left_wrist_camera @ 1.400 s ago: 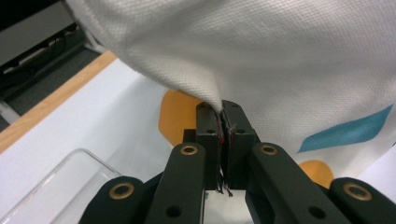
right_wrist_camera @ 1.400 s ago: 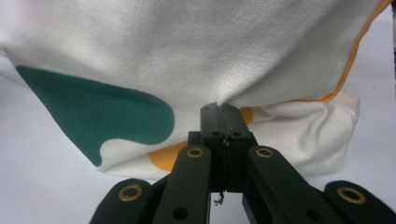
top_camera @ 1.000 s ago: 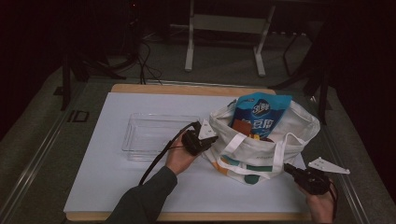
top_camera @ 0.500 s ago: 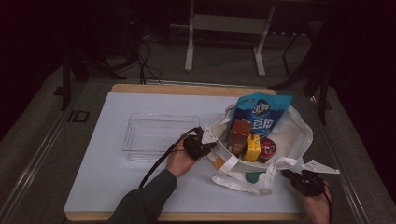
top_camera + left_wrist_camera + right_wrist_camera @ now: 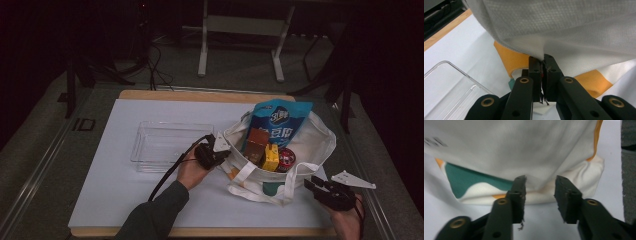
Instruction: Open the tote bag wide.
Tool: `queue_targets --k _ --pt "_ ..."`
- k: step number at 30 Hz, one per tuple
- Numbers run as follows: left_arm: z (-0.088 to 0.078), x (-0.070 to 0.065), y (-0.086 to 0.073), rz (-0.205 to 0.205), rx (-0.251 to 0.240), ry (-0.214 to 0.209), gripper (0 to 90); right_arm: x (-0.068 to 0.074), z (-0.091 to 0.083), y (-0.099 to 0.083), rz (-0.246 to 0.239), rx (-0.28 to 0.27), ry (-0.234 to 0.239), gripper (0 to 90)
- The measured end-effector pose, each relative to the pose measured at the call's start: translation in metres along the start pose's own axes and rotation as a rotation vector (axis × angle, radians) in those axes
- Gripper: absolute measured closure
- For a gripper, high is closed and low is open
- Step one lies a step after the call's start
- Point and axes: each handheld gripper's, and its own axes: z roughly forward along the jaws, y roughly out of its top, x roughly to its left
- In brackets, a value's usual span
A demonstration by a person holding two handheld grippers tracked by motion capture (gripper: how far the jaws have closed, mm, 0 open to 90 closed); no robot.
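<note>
Tote bag (image 5: pixel 300 150) is the landmark, standing open on the white table (image 5: pixel 120 190). Left of it lies a clear tray (image 5: pixel 165 145). At its left rim, the left gripper (image 5: pixel 220 150) is clamped on the cloth. Inside stand a blue pouch (image 5: pixel 277 120), a brown box (image 5: pixel 256 142) and a yellow box (image 5: pixel 271 157). By its near right corner, the right gripper (image 5: pixel 314 186) has just been opening, jaws apart with nothing pinched.

My white tote bag (image 5: pixel 310 150) with orange and green print sits open on the table's right half, mouth up, apparently slumped, holding snack packs.
</note>
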Motion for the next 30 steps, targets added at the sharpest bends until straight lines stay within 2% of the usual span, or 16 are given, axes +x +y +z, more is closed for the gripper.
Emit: queue_targets --k 2,3,8,12,14,17,23,30 --pt "0.0 0.0 0.0 -0.002 0.001 0.0 86.3 0.0 -0.002 0.002 -0.001 -0.009 0.004 57.7" --pt "0.0 0.0 0.0 -0.002 0.001 -0.001 86.3 -0.001 -0.005 0.006 0.0 -0.023 0.012 53.6" --pt "0.002 0.0 0.0 -0.001 0.006 -0.002 86.3 -0.004 -0.002 0.012 0.001 -0.004 0.015 51.5" --pt "0.005 -0.002 0.0 0.009 0.017 0.003 86.3 -0.01 0.008 0.013 0.023 -0.001 0.041 66.5" --pt "0.006 -0.003 -0.001 0.015 0.023 0.004 86.3 -0.011 0.011 0.012 0.034 -0.007 0.038 79.5" --pt "0.007 -0.004 -0.001 0.021 0.028 0.007 86.3 -0.013 0.012 0.011 0.048 -0.009 0.039 87.4" --pt "0.011 -0.007 -0.002 0.021 0.039 0.009 86.3 -0.015 0.02 0.007 0.057 0.015 0.032 89.9" --pt "0.013 -0.008 -0.003 0.019 0.039 0.008 86.1 -0.016 0.039 0.003 0.088 0.063 0.005 90.0"
